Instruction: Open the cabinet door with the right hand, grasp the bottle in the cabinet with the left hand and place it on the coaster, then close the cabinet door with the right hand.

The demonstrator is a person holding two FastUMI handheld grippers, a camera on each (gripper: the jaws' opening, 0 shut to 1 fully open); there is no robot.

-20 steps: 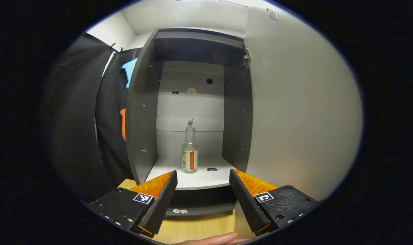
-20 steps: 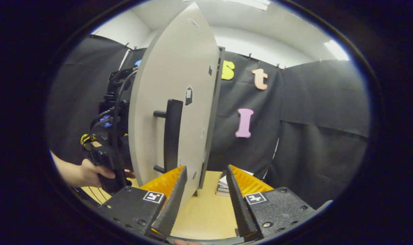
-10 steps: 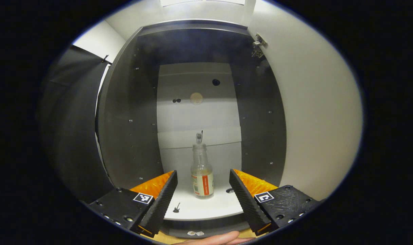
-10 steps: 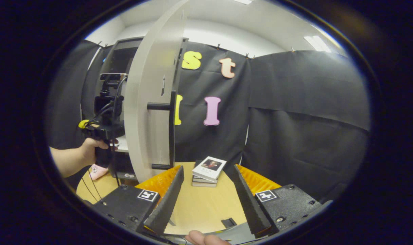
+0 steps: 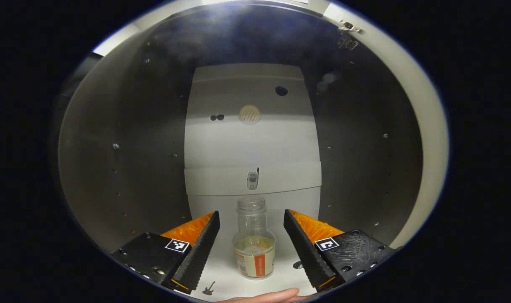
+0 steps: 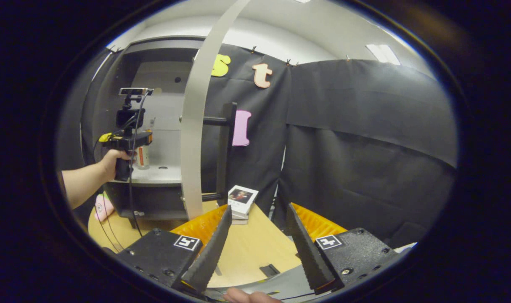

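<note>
Inside the cabinet (image 5: 125, 139), the left tongs (image 5: 251, 248) stood spread wide with the bottle (image 5: 254, 248) between the fingers, a gap showing on either side of it. The dark side walls closed in left and right, the pale back panel (image 5: 251, 139) lay well behind. In the right gripper view the cabinet door (image 6: 196, 126) hung wide open, edge-on. The right tongs (image 6: 255, 248) were apart over bare bench (image 6: 251, 248), a stack of books (image 6: 242, 200) ahead near the door's foot.
</note>
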